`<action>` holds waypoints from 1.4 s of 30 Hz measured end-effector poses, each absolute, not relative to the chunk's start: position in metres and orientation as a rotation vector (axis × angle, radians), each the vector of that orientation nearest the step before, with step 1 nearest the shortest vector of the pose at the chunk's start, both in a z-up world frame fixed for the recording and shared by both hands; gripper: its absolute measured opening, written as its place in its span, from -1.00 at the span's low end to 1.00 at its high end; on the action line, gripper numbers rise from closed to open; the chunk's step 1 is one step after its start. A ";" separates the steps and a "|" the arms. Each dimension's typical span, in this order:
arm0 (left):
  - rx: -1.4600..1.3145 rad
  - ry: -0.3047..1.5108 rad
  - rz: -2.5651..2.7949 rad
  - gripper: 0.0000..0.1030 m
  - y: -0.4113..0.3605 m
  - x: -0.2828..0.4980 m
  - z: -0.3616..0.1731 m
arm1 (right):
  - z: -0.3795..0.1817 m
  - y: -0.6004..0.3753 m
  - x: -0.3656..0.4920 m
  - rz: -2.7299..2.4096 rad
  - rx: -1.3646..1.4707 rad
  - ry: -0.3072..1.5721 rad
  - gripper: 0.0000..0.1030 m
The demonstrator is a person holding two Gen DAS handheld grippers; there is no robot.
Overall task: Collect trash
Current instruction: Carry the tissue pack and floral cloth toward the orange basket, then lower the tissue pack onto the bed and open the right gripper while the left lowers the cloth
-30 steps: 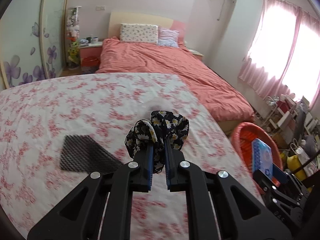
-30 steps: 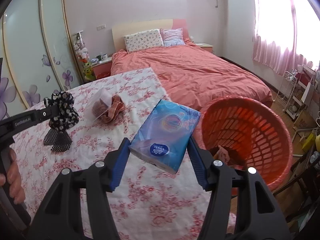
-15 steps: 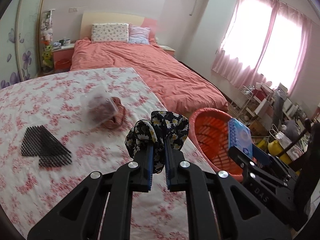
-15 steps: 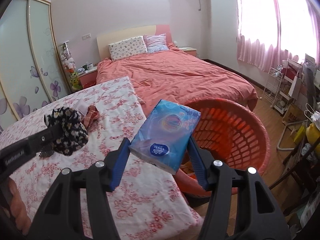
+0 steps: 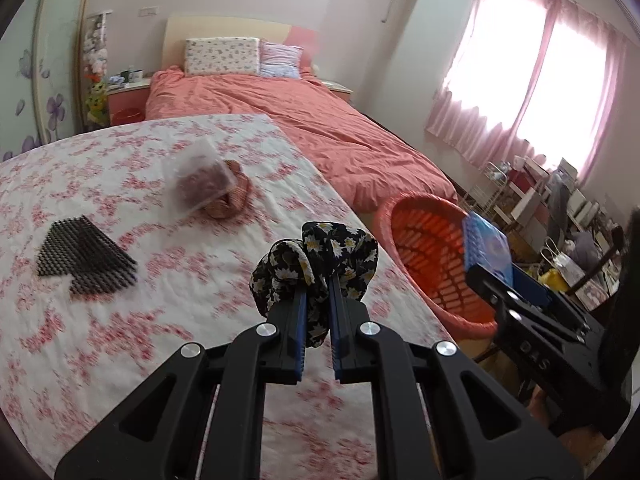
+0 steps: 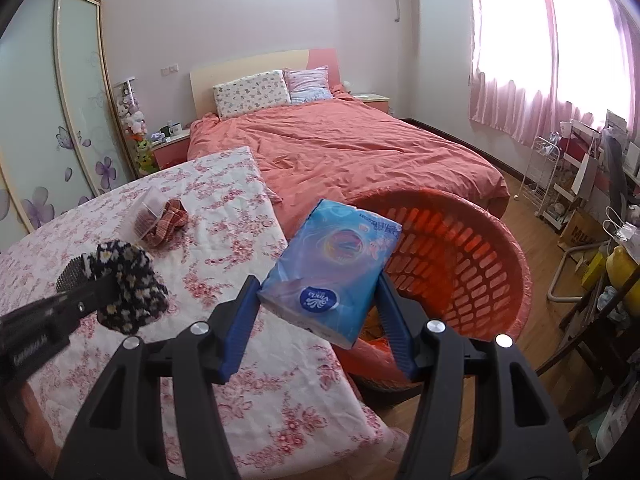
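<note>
The left gripper (image 5: 318, 292) pinches a scrunchie (image 5: 316, 258) and the right gripper (image 6: 316, 300) clamps a tissue pack (image 6: 332, 268), both aimed for dropping at the basket (image 6: 480, 264) at three o'clock.

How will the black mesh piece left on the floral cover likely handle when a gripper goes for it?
The black mesh piece lies flat and folded, so it is probably floppy and light. Its open weave should give the pads some purchase, but so thin a piece may be hard to pinch without catching the floral cover.
</note>
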State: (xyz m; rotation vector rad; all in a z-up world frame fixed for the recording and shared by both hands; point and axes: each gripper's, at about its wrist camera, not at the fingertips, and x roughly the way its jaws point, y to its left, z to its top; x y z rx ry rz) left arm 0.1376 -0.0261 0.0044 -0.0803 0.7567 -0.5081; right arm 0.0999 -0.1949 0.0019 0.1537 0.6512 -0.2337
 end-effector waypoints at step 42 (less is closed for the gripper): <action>-0.176 0.761 -0.258 -0.82 0.058 0.175 -0.010 | -0.014 -0.131 0.158 -0.003 0.133 0.699 0.12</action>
